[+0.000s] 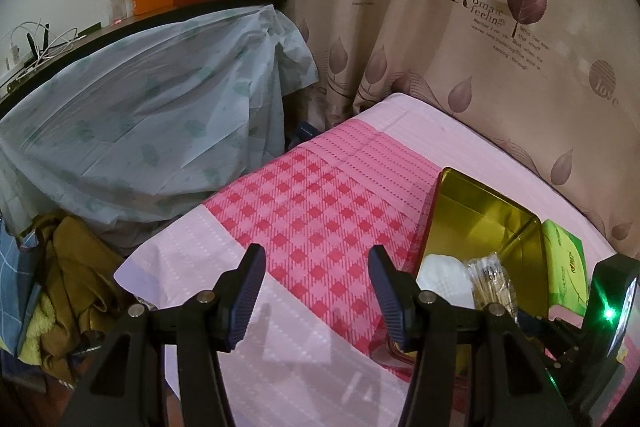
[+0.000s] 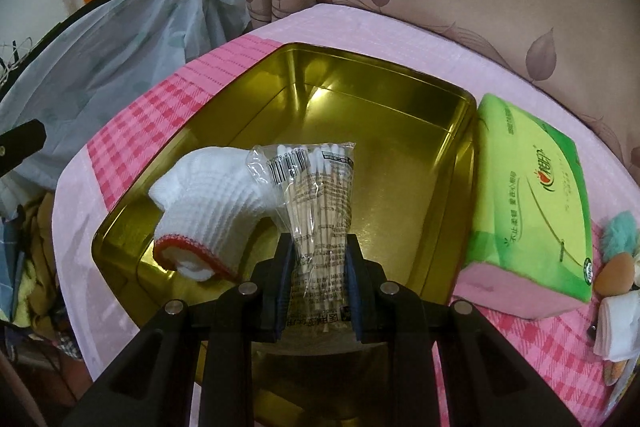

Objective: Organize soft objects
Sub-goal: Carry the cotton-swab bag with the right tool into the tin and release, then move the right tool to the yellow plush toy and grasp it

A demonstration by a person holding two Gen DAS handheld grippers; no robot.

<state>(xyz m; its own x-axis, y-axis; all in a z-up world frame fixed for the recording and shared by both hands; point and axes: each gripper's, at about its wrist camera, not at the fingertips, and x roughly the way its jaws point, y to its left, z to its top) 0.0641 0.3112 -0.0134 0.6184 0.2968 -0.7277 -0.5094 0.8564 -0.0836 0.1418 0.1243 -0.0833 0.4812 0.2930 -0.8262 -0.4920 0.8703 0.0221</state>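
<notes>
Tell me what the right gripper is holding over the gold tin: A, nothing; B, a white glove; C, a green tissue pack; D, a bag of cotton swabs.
D: the right gripper is clamped on the clear bag of cotton swabs, above the gold tin.

The left gripper (image 1: 316, 291) hangs wide open above the pink checked cloth (image 1: 316, 211). Right of it stands an open gold metal tin (image 1: 480, 219) holding a white knitted glove (image 1: 442, 277) and bagged cotton swabs (image 1: 492, 279); a green tissue pack (image 1: 564, 259) lies beyond the tin.
</notes>
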